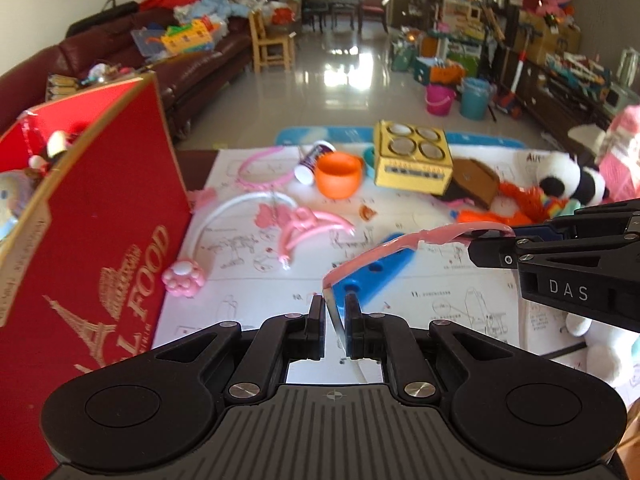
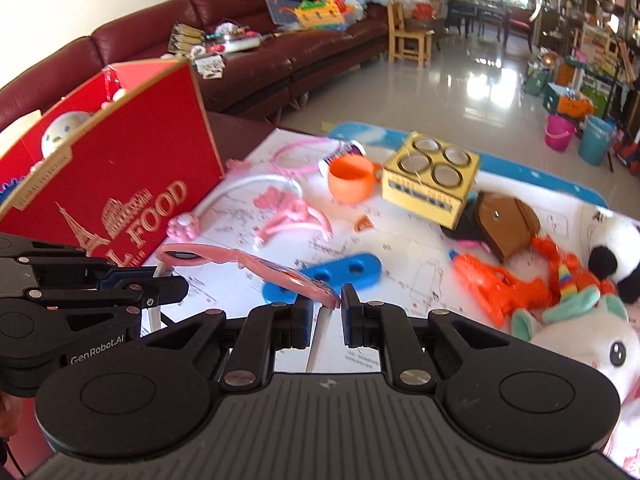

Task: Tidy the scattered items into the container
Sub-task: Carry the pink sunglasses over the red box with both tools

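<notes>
A pink toy pair of glasses [image 1: 404,244] hangs in the air between both grippers above the paper-covered table [image 1: 460,304]. My left gripper [image 1: 334,312] is closed on one white-tipped arm of it. My right gripper [image 2: 326,300] holds the other arm; it also shows in the left wrist view [image 1: 500,240], and the left gripper shows in the right wrist view [image 2: 176,280]. The glasses also show in the right wrist view [image 2: 248,260]. The red "FOOD" box [image 1: 100,216] stands at the left, open on top, with toys inside.
On the table lie a blue holed bar [image 1: 376,268], pink and white headbands [image 1: 280,220], an orange cup [image 1: 340,174], a yellow toy stove [image 1: 412,158], a panda plush [image 1: 568,178], orange toys [image 2: 504,284] and a white unicorn plush [image 2: 592,344]. A sofa stands behind the box.
</notes>
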### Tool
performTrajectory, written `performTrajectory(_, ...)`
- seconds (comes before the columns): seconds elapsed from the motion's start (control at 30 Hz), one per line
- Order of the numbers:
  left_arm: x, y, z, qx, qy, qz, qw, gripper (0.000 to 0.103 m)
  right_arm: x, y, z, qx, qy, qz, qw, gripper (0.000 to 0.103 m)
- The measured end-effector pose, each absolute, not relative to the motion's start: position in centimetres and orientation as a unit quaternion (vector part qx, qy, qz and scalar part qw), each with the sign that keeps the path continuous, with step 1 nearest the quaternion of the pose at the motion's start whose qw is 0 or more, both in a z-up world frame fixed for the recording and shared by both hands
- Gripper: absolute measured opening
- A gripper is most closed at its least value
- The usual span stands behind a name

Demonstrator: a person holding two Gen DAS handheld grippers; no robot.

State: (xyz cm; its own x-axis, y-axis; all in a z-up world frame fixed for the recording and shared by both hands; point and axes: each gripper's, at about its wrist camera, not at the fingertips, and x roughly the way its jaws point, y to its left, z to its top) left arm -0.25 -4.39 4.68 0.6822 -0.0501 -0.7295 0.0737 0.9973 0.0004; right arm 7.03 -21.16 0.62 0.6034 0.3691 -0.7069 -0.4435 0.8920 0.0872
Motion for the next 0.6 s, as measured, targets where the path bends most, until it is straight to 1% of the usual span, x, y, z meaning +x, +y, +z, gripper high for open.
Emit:
performTrajectory(0.27,-3.3,0.7,9.5,-0.019,0.334,0.02,0.942,0.004,5.9,-16.3,5.8,-0.087,0.32,0.279,0.901,0.017)
performTrajectory(0.43,-5.9,6.4,13.8,-0.054,0.275,0.076,0.957,0.005,5.2,-11.1,9.9,-0.104,0.275,0.331,0.897,0.017)
performTrajectory(0.6,-8.8,12.4,17.3,-0.063,0.226,0.15,0.96,0.005,3.7,-4.2,13.4,-0.131,0.224,0.389,0.884,0.017)
